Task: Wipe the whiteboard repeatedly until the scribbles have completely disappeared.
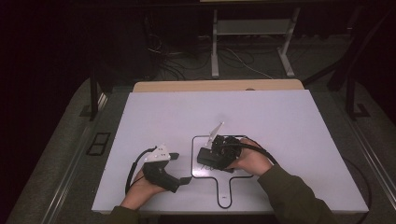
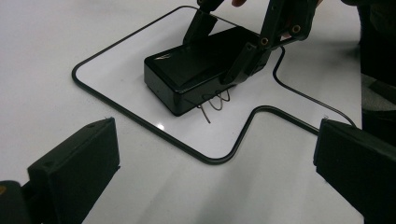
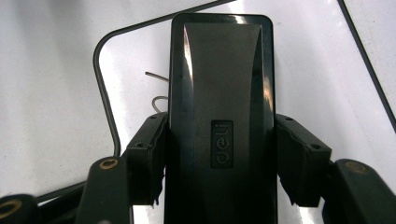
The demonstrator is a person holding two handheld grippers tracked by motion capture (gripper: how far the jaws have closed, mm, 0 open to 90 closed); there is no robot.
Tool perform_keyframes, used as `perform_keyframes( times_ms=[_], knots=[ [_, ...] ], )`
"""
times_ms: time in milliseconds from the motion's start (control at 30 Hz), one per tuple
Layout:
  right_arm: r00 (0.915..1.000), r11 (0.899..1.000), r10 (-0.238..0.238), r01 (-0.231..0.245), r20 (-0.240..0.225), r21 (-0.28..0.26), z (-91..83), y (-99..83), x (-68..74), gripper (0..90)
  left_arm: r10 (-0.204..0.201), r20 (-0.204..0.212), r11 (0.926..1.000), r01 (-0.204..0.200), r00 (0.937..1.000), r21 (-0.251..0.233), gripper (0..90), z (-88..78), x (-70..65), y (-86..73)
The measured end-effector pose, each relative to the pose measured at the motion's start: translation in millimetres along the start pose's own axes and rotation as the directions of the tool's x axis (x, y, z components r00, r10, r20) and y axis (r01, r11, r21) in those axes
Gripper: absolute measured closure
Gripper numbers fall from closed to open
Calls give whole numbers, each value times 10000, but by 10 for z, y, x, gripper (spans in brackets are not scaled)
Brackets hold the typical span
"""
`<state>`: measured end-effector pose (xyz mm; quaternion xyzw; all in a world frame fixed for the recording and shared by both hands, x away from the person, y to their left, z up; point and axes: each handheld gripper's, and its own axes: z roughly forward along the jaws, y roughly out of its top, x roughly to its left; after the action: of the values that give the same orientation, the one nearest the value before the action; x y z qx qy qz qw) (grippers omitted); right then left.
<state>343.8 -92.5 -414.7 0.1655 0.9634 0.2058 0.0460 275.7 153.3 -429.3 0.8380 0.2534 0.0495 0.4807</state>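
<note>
Here the right hand-held gripper [image 3: 219,163] is pinching a black box [image 3: 222,107] on the white worktop [image 1: 280,121].

Its two jaws are pressing against the long sides of the box, which is lying flat inside a black outline [image 2: 121,109] drawn on the worktop, with "deli" embossed on its glossy top. A bent wire clip [image 2: 214,102] is lying on the worktop, touching the box's side. The left hand-held gripper [image 2: 210,175] is sitting near the outline's edge, its jaws spread wide with nothing between them, pointing toward the box from just outside the outline.
</note>
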Motion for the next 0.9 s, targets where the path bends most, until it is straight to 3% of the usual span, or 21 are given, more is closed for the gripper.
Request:
perform_keyframes(
  times_ms=[100, 300, 700, 900],
  knots=[
    [9997, 9999, -150, 149, 185, 71, -2, 8, 38, 388, 6, 6, 10000, -6, 10000, 11, 0, 1, 1, 0],
    [9996, 9995, -284, 283, 53, 109, 0, 19, 95, 387, 3, 11, 10000, -3, 10000, 12, 0, 2, -3, -1],
    [9967, 9974, 714, -715, 386, -2, -35, -98, -148, 387, -5, 25, 10000, 5, 10000, 0, 0, 4, -5, -1],
    [9978, 9983, 581, -584, 326, 56, -32, -78, -96, 387, -13, 38, 10000, 13, 10000, 19, 0, 9, -5, -2]
  ],
)
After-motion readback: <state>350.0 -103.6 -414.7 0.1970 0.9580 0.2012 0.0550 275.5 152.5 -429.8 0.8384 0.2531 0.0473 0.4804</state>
